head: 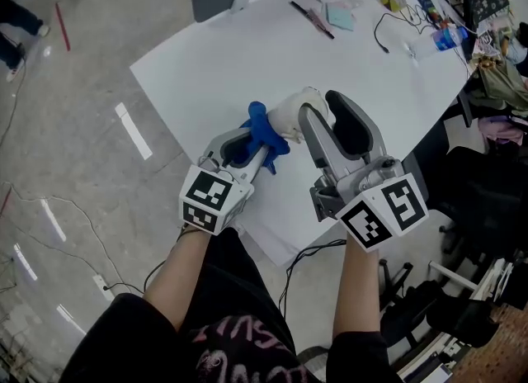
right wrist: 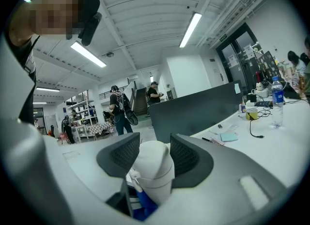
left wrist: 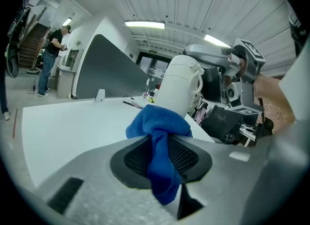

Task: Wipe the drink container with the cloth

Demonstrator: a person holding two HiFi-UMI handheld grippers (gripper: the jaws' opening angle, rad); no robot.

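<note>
A white drink container (head: 290, 114) is held above the white table (head: 239, 59), with my right gripper (head: 318, 117) shut on it; in the right gripper view the container (right wrist: 154, 168) sits between the two jaws. My left gripper (head: 257, 144) is shut on a blue cloth (head: 266, 134), which presses against the container's left side. In the left gripper view the cloth (left wrist: 161, 144) hangs out between the jaws and the container (left wrist: 179, 86) rises right behind it, with the right gripper (left wrist: 227, 61) at its far side.
Pens (head: 312, 18), a teal pad (head: 339, 16), a black cable (head: 384, 30) and a water bottle (head: 450, 38) lie at the table's far right. A grey partition (right wrist: 193, 110) stands along the table's back edge. People stand farther back in the room.
</note>
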